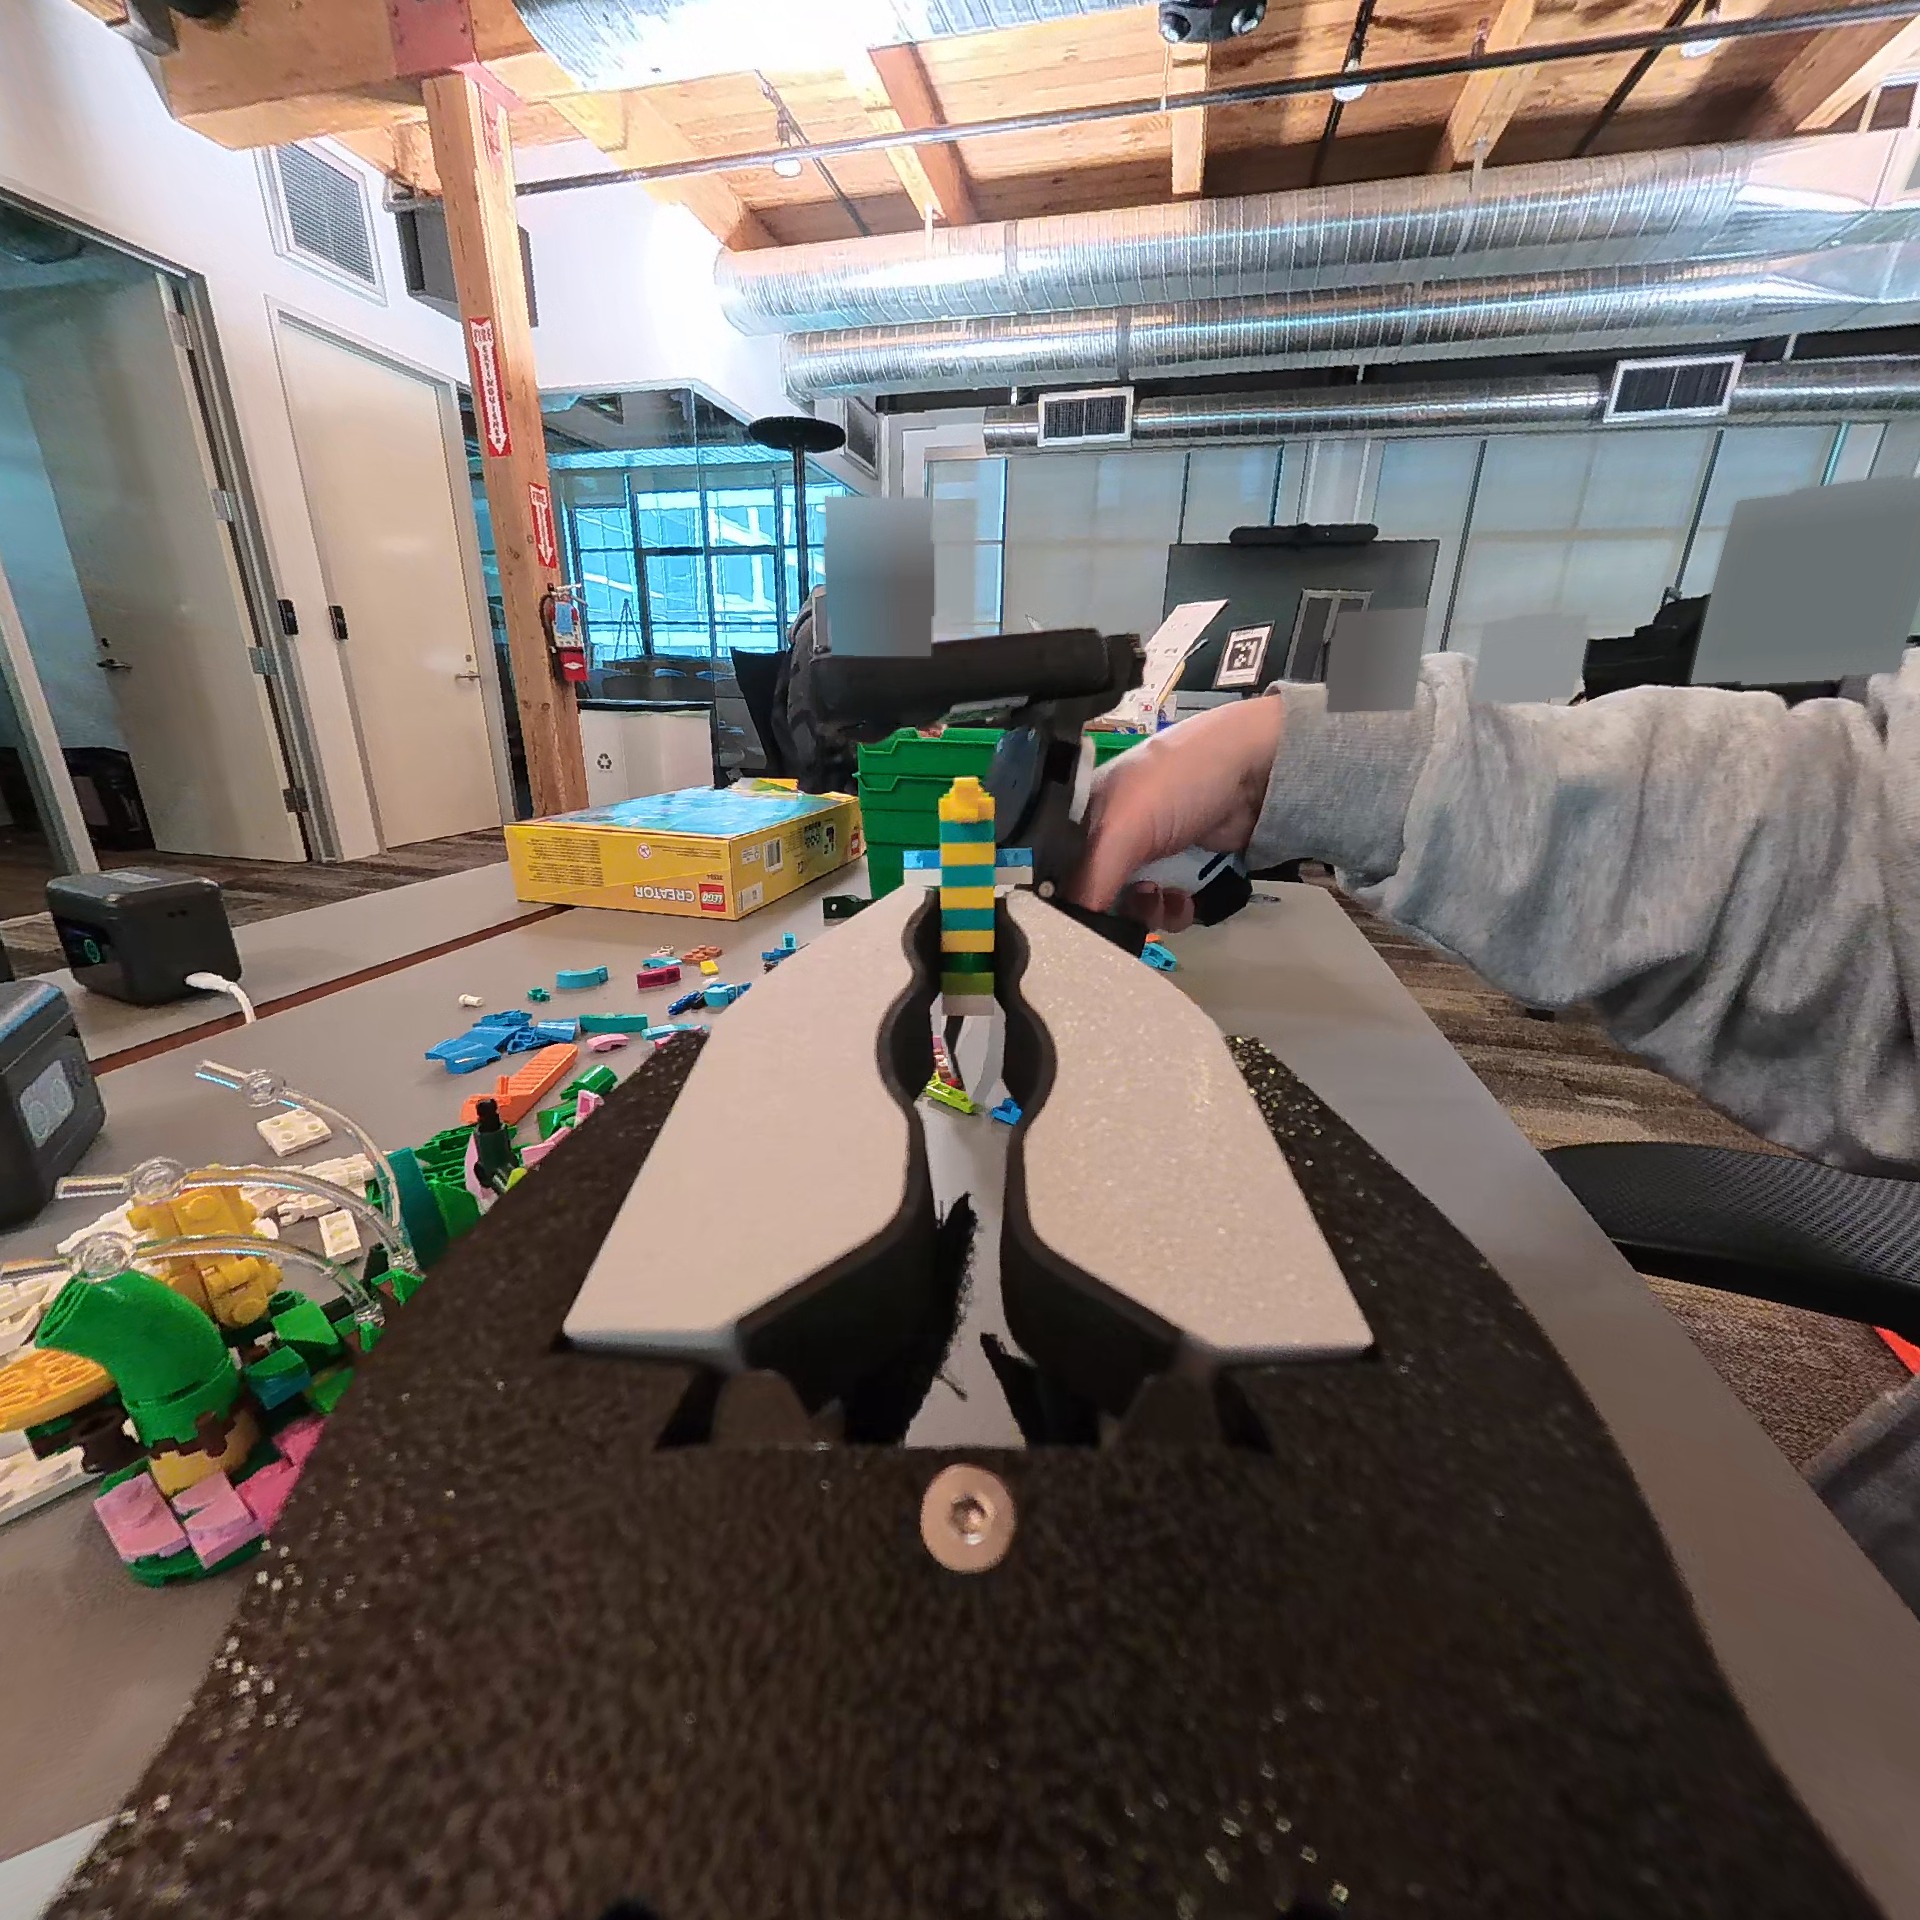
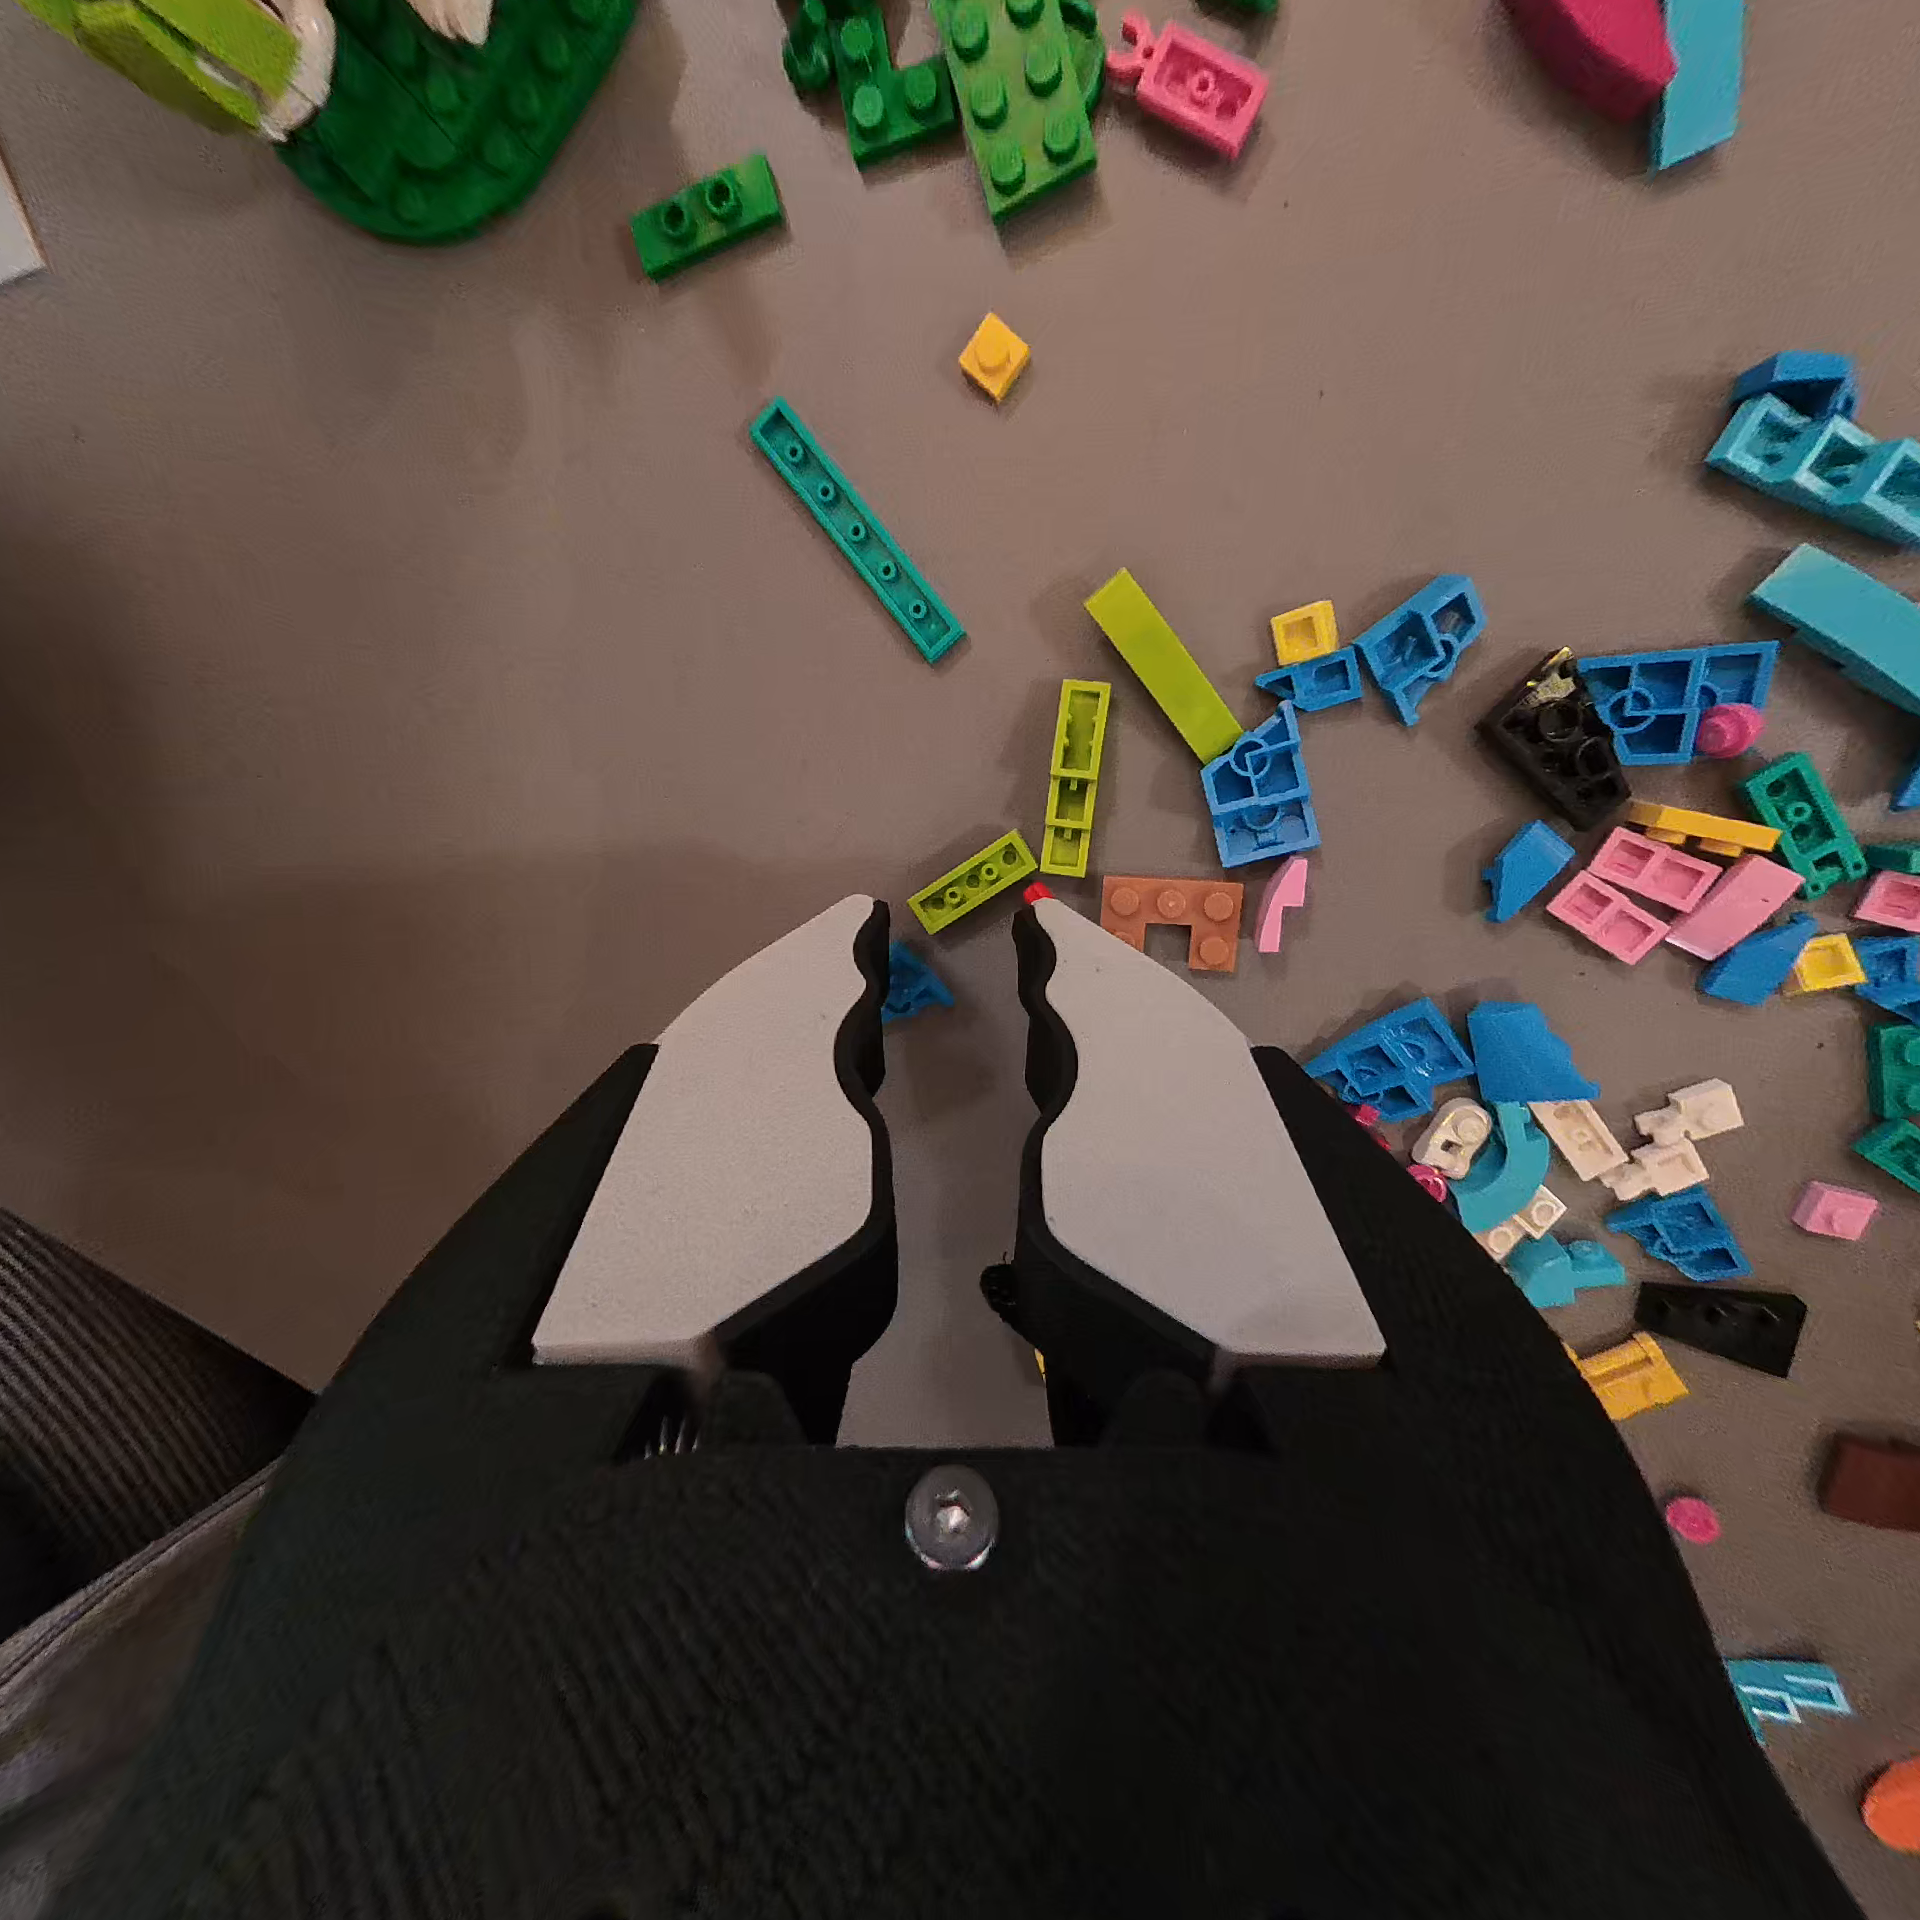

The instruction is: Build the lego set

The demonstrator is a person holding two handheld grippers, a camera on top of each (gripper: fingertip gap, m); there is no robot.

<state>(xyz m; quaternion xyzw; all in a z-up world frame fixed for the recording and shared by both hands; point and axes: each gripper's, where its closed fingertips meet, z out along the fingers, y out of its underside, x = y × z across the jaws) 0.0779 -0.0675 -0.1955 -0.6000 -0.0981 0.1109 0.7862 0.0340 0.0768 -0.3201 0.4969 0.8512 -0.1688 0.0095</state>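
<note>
Grey pads on our left gripper [image 1: 966, 935] pinch a slim striped lego tower [image 1: 967, 883], the jaws drawn in close on its lower green and teal layers. The tower stands upright, its long axis vertical, its yellow cap pointing at the ceiling and small white and blue wing pieces jutting out to either side near the top. It is held above the counter [image 1: 343, 997], with white pieces hanging from its lower end between the jaws. Beyond it, a hand [image 1: 1174, 821] in a grey sleeve grips the handle of the other tool, and a yellow lego box [image 1: 686, 852] lies flat on the counter in front of green bins [image 1: 914, 790]. On the left sits a partly built green, yellow and pink model [image 1: 166, 1382].

Our right gripper [image 2: 948, 914] points down at the grey counter [image 2: 416, 623] with its jaws spread a little and nothing between them. A lime plate [image 2: 971, 879] lies just beyond the tips, a small blue piece [image 2: 914, 985] sits beside the left tip, and an orange plate [image 2: 1174, 916] lies beside the right one. A long teal plate [image 2: 856, 530] lies slanted farther out, and a yellow stud [image 2: 994, 355] beyond that. Loose blue, pink and white bricks crowd the right side.
</note>
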